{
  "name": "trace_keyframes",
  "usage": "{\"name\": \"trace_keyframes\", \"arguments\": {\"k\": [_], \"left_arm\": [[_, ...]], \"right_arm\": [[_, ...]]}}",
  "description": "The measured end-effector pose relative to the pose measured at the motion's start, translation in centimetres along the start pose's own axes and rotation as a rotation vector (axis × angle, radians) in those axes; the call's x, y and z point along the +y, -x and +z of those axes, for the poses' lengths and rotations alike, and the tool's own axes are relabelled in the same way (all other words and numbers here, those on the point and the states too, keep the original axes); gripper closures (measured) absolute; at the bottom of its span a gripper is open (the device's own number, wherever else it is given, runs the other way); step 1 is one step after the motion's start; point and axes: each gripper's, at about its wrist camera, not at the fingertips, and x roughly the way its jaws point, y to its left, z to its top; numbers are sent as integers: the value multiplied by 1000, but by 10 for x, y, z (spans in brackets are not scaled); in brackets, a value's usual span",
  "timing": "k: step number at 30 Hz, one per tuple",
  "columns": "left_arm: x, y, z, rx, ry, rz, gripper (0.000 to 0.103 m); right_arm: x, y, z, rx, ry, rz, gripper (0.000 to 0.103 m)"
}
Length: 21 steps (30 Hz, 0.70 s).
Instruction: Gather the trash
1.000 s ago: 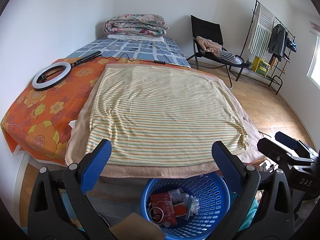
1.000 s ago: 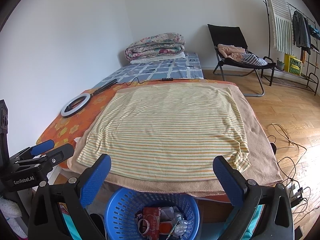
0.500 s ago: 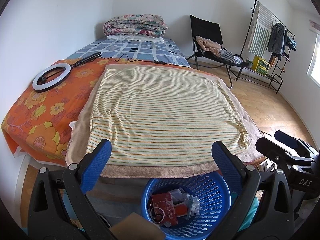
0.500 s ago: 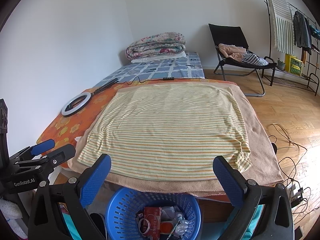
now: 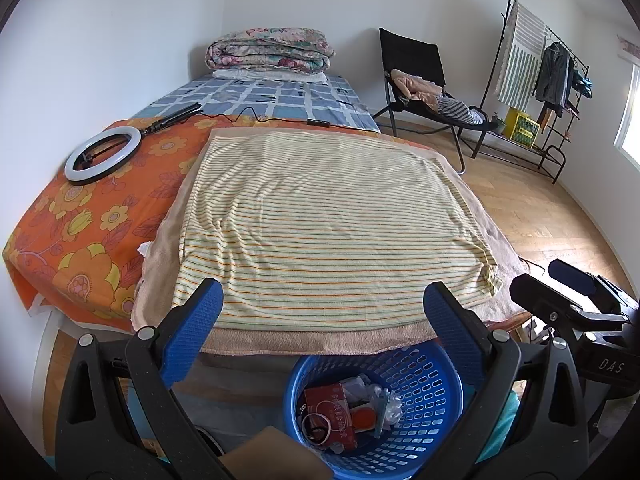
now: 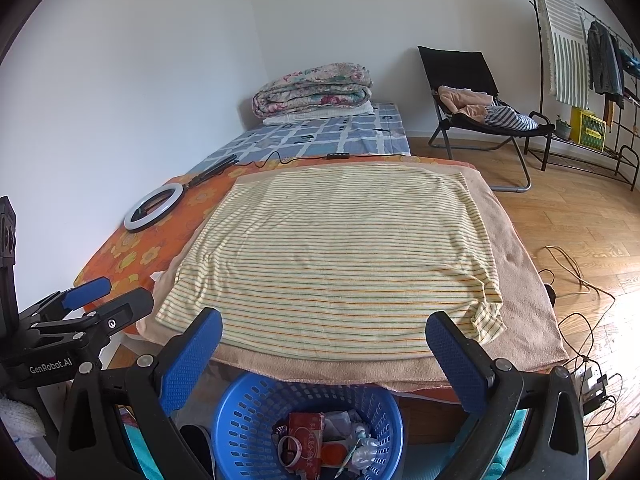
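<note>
Both the left tool (image 5: 320,316) and right tool (image 6: 322,334) hang spread and empty above the round blue plastic lattice basket (image 5: 432,384), placed below the bed's foot edge to catch trash

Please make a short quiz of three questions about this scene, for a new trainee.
1. True or false: the left tongs hold trash.
2. What holds the trash? A) chair B) blue basket C) ring light
3. Fill in: the striped towel lies on a ___ towel.

Key:
1. False; both the left and the right tongs are open and empty.
2. B, the blue basket.
3. Beige.
</note>
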Motion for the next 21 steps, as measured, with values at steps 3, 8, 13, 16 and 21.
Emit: {"name": "trace_keyframes", "arguments": {"k": [3,8,13,16,21], "left_arm": [[0,0,0,0,0,1,1],[-1,0,0,0,-1,1,1],[-1,0,0,1,-1,1,1],[-1,0,0,1,-2,2,1],[-2,0,0,0,-3,3,1]], "right_arm": [[1,0,-1,0,0,0,0],[1,0,0,1,1,0,0],[2,-2,-1,5,3,3,0],[2,-2,-1,4,3,3,0],[3,-3,-2,8,4,5,0]]}}
